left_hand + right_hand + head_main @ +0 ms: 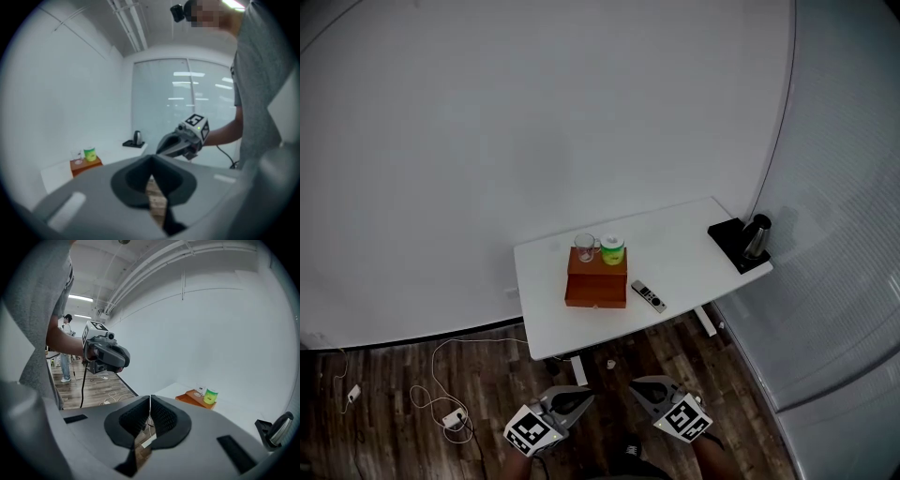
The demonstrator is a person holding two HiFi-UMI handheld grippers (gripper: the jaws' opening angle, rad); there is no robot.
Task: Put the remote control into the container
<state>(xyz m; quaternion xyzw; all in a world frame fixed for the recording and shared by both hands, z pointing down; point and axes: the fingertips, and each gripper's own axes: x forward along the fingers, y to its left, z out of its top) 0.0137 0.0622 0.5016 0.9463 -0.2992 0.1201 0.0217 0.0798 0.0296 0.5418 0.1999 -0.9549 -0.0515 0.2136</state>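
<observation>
The dark remote control [648,295] lies on the white table [694,234], just right of a brown wooden box [595,278] with a drawer front. It shows only in the head view. Both grippers hang over the wooden floor, well short of the table's near edge. My left gripper [579,400] [151,160] is shut with nothing between its pads. My right gripper [639,388] [150,400] is shut and empty too. Each gripper view shows the other gripper held in a hand, and the box [86,165] [196,399] far off.
A glass cup [584,247] and a green jar [612,249] stand on the box. A kettle on a black tray [741,242] sits at the table's right end. Cables and a power strip [450,417] lie on the floor at left. A glass wall runs along the right.
</observation>
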